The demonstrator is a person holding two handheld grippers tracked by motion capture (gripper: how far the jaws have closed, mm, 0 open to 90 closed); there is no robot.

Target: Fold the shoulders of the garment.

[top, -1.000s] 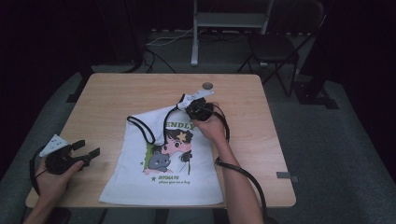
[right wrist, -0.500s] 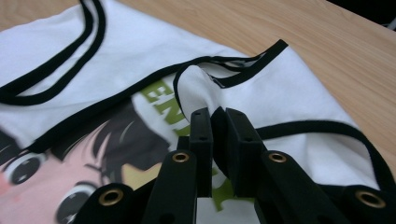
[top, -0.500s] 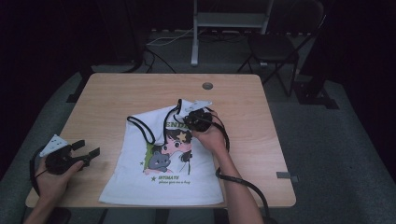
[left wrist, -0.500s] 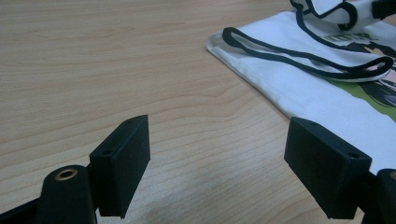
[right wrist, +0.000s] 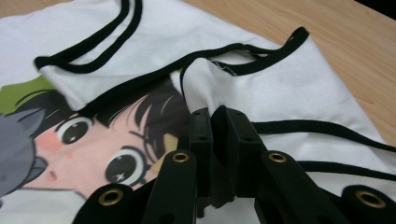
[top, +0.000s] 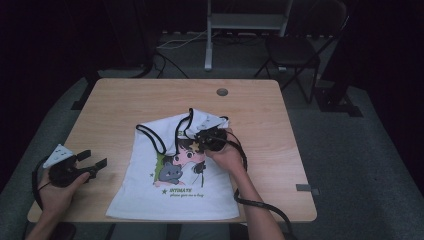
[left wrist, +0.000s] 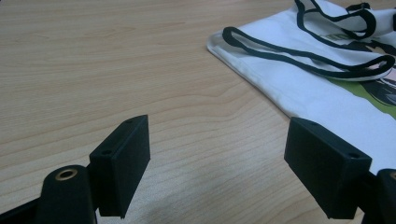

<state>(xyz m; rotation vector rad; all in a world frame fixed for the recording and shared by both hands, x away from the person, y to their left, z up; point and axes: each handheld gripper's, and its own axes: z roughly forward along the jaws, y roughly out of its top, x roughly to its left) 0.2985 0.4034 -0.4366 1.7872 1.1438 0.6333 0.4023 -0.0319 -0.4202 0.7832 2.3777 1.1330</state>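
High view: the white tank top (top: 175,185) lies flat on the bench (top: 125,100), hem toward the person, long axis running away from them. The right gripper (top: 209,140) sits over the upper right corner, which is folded in over the print. The left gripper (top: 95,166) rests apart, left of the garment.

Left gripper view: jaws spread, nothing between; the top's edge (left wrist: 280,93) lies ahead to the right.

Right gripper view: jaws pressed together, pinching a fold of white fabric (right wrist: 201,91) by the black-trimmed strap (right wrist: 243,46).
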